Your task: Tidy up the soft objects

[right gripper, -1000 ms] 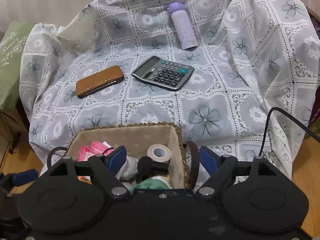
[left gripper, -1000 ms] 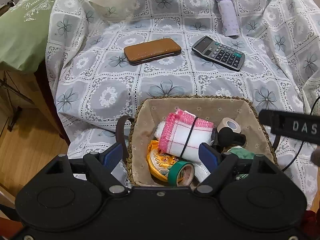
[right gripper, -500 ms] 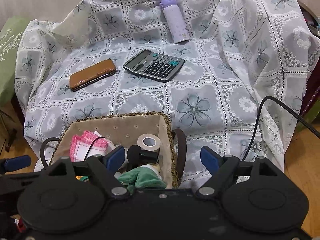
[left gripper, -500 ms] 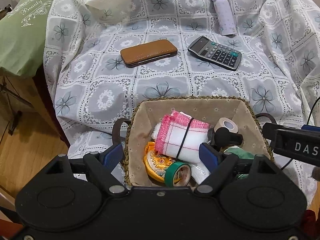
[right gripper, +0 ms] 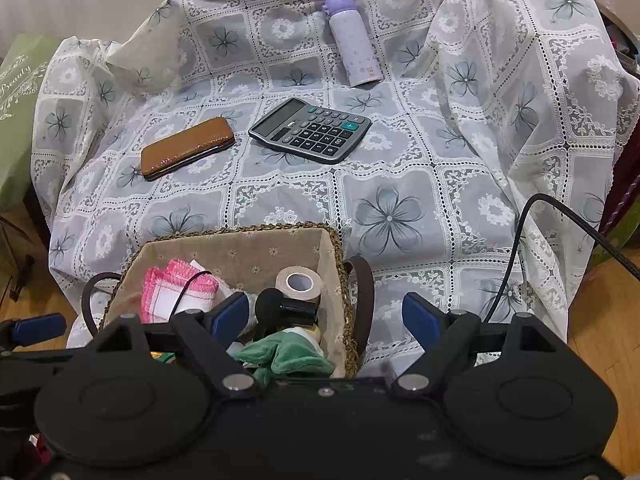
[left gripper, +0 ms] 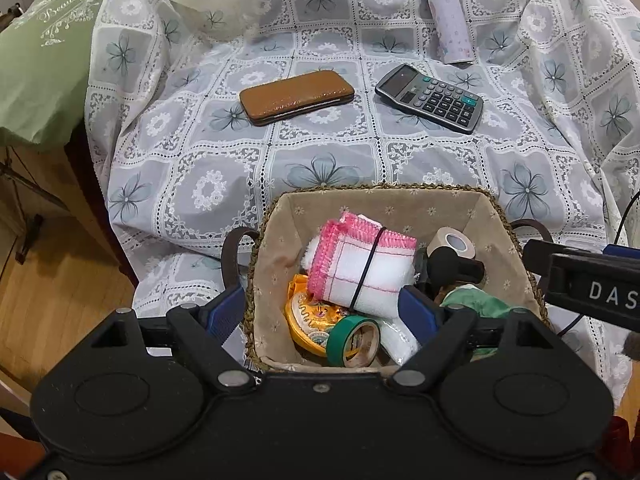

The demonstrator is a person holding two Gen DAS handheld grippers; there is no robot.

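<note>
A woven basket [left gripper: 384,189] [right gripper: 240,230] with a beige lining sits at the near edge of the lace-covered surface. Inside lie a rolled pink-edged white towel [left gripper: 360,272] [right gripper: 176,292] bound by a black band, a green plush cloth [left gripper: 476,304] [right gripper: 284,354], tape rolls and an orange item. My left gripper [left gripper: 320,312] is open astride the basket's left wall, one finger outside by the brown handle [left gripper: 236,248]. My right gripper [right gripper: 324,316] is open astride the right wall and its handle [right gripper: 360,300]. Neither pad presses on anything.
On the lace cloth beyond the basket lie a brown case [left gripper: 296,96], a calculator [left gripper: 430,98] and a purple bottle [left gripper: 450,20]. A green pillow [left gripper: 40,60] is at the far left. A black cable [right gripper: 520,240] loops at the right. Wooden floor lies on both sides.
The right wrist view has shifted a little, so more of the basket's inside and the green cloth shows. The left view has barely shifted. Nothing was taken hold of.
</note>
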